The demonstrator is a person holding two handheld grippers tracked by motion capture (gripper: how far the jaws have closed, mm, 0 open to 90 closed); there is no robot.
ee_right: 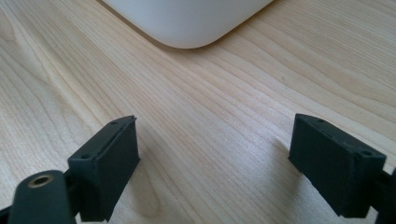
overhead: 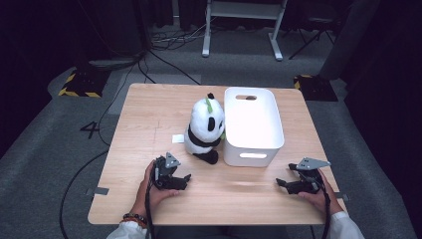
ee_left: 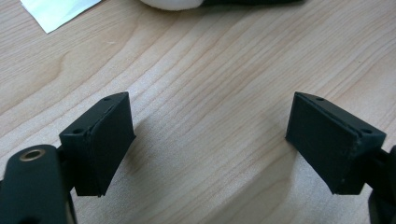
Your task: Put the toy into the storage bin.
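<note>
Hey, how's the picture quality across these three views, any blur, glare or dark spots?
High view: table evenly lit, surroundings fall into darkness, white bin nearly blown out. Left gripper view: wood grain sharp, soft shadows under the jaws, panda plush cut off at the top edge. Right gripper view: bin corner slightly soft, no glare.

Panda plush (overhead: 205, 127) upright, apparently touching white bin (overhead: 253, 125).

The panda (overhead: 205, 128) was black and white with a green sprig; the bin (overhead: 253, 124) plain white; the counter (overhead: 149, 114) pale wood-grained; both tongs black; hazard stripes (overhead: 78, 92) yellow-black.
</note>
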